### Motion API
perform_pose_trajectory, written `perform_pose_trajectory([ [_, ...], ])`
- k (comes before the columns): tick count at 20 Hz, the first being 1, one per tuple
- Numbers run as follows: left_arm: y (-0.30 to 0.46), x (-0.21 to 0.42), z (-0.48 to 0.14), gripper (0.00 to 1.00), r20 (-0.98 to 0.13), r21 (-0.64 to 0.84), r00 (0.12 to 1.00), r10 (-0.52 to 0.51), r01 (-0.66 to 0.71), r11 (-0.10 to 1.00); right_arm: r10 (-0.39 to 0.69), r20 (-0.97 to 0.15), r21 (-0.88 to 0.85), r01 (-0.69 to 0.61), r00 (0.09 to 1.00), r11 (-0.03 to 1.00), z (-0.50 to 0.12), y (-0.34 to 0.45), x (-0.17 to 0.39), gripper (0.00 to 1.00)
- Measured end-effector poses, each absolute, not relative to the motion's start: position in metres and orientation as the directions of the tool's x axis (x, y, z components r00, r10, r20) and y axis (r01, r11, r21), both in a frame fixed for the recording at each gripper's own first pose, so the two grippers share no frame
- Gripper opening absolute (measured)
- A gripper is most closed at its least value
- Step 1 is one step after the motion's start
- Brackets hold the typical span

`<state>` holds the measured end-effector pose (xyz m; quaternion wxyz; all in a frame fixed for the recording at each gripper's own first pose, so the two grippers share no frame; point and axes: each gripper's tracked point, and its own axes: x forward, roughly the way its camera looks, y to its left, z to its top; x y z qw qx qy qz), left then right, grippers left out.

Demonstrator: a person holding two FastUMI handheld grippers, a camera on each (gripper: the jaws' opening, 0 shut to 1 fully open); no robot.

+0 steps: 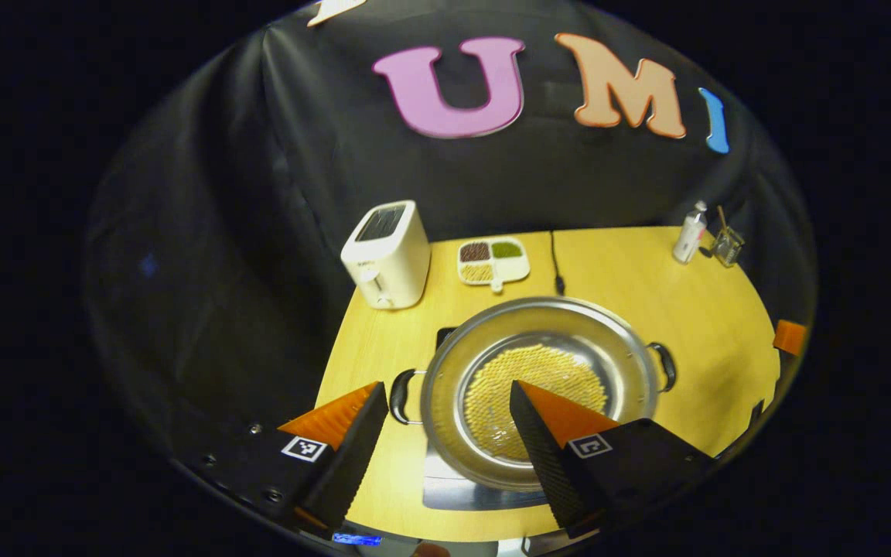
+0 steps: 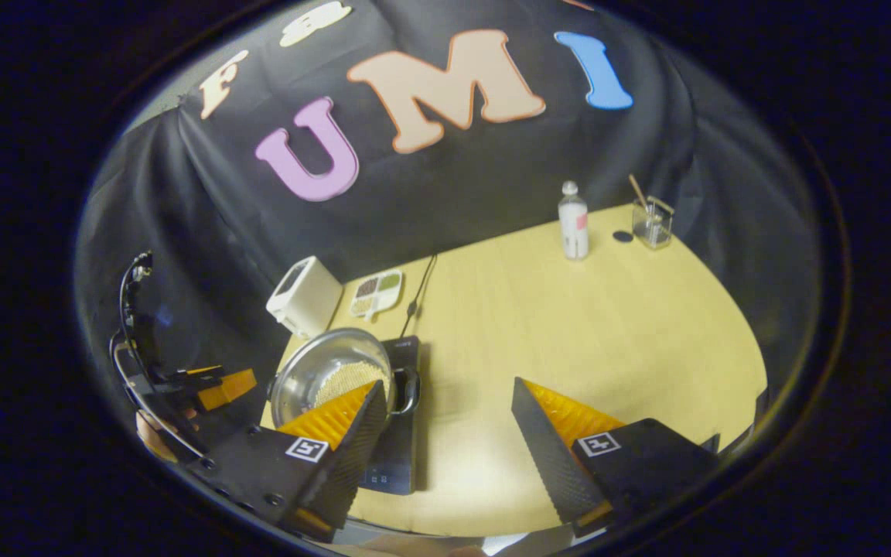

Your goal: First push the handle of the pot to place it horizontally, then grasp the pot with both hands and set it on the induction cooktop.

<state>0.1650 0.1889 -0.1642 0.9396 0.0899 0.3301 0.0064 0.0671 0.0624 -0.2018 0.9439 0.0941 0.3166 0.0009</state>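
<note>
On the induction cooktop (image 2: 395, 433) sits the pot (image 1: 538, 387); both tongs (image 1: 445, 433) (image 2: 445, 433) gape apart, bare table (image 2: 608, 325) rightward.

One pot (image 1: 538, 387), one cooktop (image 2: 397, 433), one toaster (image 1: 387, 254), one bottle (image 2: 573, 221), one divided dish (image 1: 493, 261).

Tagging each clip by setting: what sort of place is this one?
Likely a staged kitchen counter inside a recording booth, not a real home kitchen. A steel pot sits on an induction cooktop on a wooden table, with a toaster behind and black cloth as the wall.
</note>
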Motion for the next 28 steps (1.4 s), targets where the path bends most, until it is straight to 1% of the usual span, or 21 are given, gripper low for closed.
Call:
perform_pose_trajectory([
  [2, 0.137, 0.156, -0.131, 0.97, -0.541, 0.144, 0.841, 0.022, 0.066, 0.987, 0.064, -0.51, 0.155, 0.019, 0.858, 0.988, -0.16, 0.044, 0.065, 0.93],
  [4, 0.094, 0.157, -0.11, 0.98, -0.461, 0.108, 0.887, -0.033, 0.092, 0.99, 0.042, -0.422, 0.092, -0.003, 0.906, 0.996, -0.118, 0.019, 0.06, 0.92],
  [6, 0.057, 0.154, -0.083, 0.98, -0.381, 0.083, 0.922, -0.066, 0.105, 0.991, 0.032, -0.34, 0.021, -0.026, 0.94, 0.999, -0.076, -0.002, 0.054, 0.92],
  [8, 0.026, 0.146, -0.049, 0.98, -0.291, 0.061, 0.954, -0.074, 0.096, 0.993, 0.018, -0.261, -0.043, -0.031, 0.965, 0.999, -0.039, -0.022, 0.046, 0.92],
  [10, 0.0, 0.142, -0.021, 0.98, -0.2, 0.042, 0.977, -0.067, 0.077, 0.996, -0.012, -0.186, -0.102, -0.007, 0.982, 0.995, -0.004, -0.048, 0.038, 0.94],
  [11, -0.011, 0.139, -0.01, 0.98, -0.157, 0.038, 0.986, -0.063, 0.07, 0.997, -0.021, -0.15, -0.124, 0.003, 0.988, 0.992, 0.007, -0.058, 0.032, 0.93],
  [12, -0.021, 0.134, -0.001, 1.0, -0.114, 0.034, 0.992, -0.058, 0.062, 0.997, -0.027, -0.118, -0.139, 0.01, 0.993, 0.99, 0.018, -0.068, 0.025, 0.94],
  [13, -0.034, 0.128, 0.008, 0.98, -0.07, 0.032, 0.996, -0.056, 0.058, 0.998, -0.025, -0.084, -0.15, 0.012, 0.996, 0.989, 0.025, -0.076, 0.018, 0.93],
  [14, -0.046, 0.125, 0.012, 0.98, -0.042, 0.028, 0.997, -0.063, 0.065, 0.998, -0.021, -0.055, -0.151, 0.013, 0.998, 0.988, 0.031, -0.083, 0.011, 0.94],
  [16, -0.069, 0.115, 0.016, 0.98, -0.011, 0.029, 0.997, -0.081, 0.082, 0.996, -0.016, -0.018, -0.122, 0.014, 1.0, 0.992, 0.039, -0.097, -0.002, 0.94],
  [18, -0.087, 0.105, 0.015, 0.98, 0.013, 0.033, 0.997, -0.08, 0.079, 0.996, -0.02, -0.005, -0.098, 0.019, 1.0, 0.995, 0.038, -0.116, -0.013, 0.94],
  [19, -0.096, 0.101, 0.014, 0.98, 0.022, 0.034, 0.996, -0.082, 0.082, 0.996, -0.032, -0.002, -0.099, 0.032, 0.999, 0.995, 0.038, -0.129, -0.017, 1.0],
  [20, -0.106, 0.098, 0.013, 1.0, 0.029, 0.036, 0.996, -0.087, 0.086, 0.996, -0.045, 0.0, -0.104, 0.045, 0.999, 0.994, 0.037, -0.14, -0.021, 0.94],
  [21, -0.114, 0.096, 0.01, 0.98, 0.027, 0.04, 0.995, -0.093, 0.092, 0.995, -0.055, 0.0, -0.106, 0.055, 0.998, 0.993, 0.038, -0.149, -0.026, 0.94],
  [22, -0.123, 0.093, 0.008, 1.0, 0.027, 0.043, 0.994, -0.104, 0.103, 0.994, -0.06, 0.002, -0.104, 0.06, 0.998, 0.993, 0.038, -0.156, -0.031, 0.94],
  [24, -0.139, 0.089, 0.005, 0.96, 0.02, 0.049, 0.992, -0.126, 0.125, 0.991, -0.067, 0.006, -0.091, 0.067, 0.998, 0.994, 0.041, -0.165, -0.038, 0.94],
  [25, -0.144, 0.088, 0.002, 0.98, 0.018, 0.054, 0.991, -0.129, 0.128, 0.99, -0.069, 0.004, -0.083, 0.069, 0.998, 0.994, 0.039, -0.168, -0.04, 0.94],
  [28, -0.15, 0.086, 0.005, 0.98, 0.035, 0.074, 0.991, -0.126, 0.123, 0.99, -0.069, 0.012, -0.066, 0.07, 0.998, 0.995, 0.038, -0.173, -0.046, 0.94],
])
